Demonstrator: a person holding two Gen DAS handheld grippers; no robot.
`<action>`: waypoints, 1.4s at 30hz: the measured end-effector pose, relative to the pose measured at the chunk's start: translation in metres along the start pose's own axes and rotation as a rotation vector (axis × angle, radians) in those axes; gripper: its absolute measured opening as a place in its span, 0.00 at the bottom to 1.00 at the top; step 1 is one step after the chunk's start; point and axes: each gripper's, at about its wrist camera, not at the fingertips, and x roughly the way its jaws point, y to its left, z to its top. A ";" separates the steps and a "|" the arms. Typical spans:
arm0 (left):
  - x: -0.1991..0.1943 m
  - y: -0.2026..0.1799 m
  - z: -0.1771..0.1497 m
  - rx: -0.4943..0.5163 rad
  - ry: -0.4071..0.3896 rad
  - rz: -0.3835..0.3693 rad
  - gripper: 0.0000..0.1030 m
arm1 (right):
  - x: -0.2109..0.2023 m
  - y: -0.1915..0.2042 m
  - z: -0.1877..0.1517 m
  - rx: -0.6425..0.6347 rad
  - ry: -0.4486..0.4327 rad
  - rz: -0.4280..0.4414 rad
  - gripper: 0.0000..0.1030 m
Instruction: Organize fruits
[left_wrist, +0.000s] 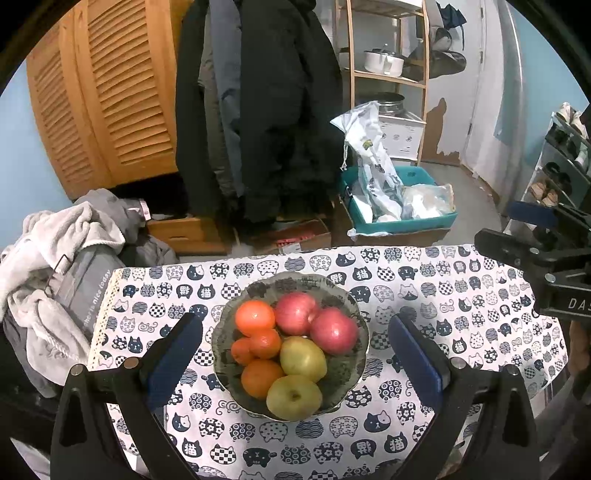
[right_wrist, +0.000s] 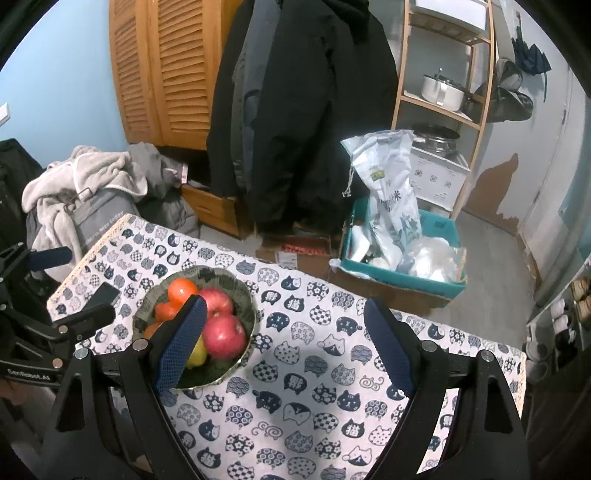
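Note:
A patterned glass bowl (left_wrist: 354, 306) sits on the cat-print tablecloth (left_wrist: 461, 295). It holds several oranges (left_wrist: 255, 317), two red apples (left_wrist: 333, 331) and two yellow-green pears (left_wrist: 303, 357). My left gripper (left_wrist: 293, 345) is open and empty, its blue pads either side of the bowl, above it. My right gripper (right_wrist: 286, 332) is open and empty over bare cloth right of the bowl (right_wrist: 247, 291); its left pad hides part of the fruit (right_wrist: 223, 336). The right gripper's body shows at the right edge of the left wrist view (left_wrist: 546, 266).
Beyond the table's far edge stand dark coats (left_wrist: 258, 110), a louvred wooden cabinet (left_wrist: 103, 96), a teal bin with plastic bags (left_wrist: 399, 206) and a wooden shelf with pots (left_wrist: 388, 66). A heap of grey clothes (left_wrist: 55, 277) lies left of the table.

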 end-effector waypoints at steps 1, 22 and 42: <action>0.000 0.000 0.000 0.001 -0.001 0.002 0.99 | 0.001 0.000 0.000 -0.001 0.000 0.000 0.83; 0.000 -0.001 -0.001 0.006 0.021 0.027 0.99 | 0.001 0.000 -0.001 -0.002 0.003 -0.002 0.83; 0.003 -0.002 -0.004 0.000 0.038 0.030 0.99 | 0.001 -0.001 -0.001 -0.004 0.004 -0.003 0.83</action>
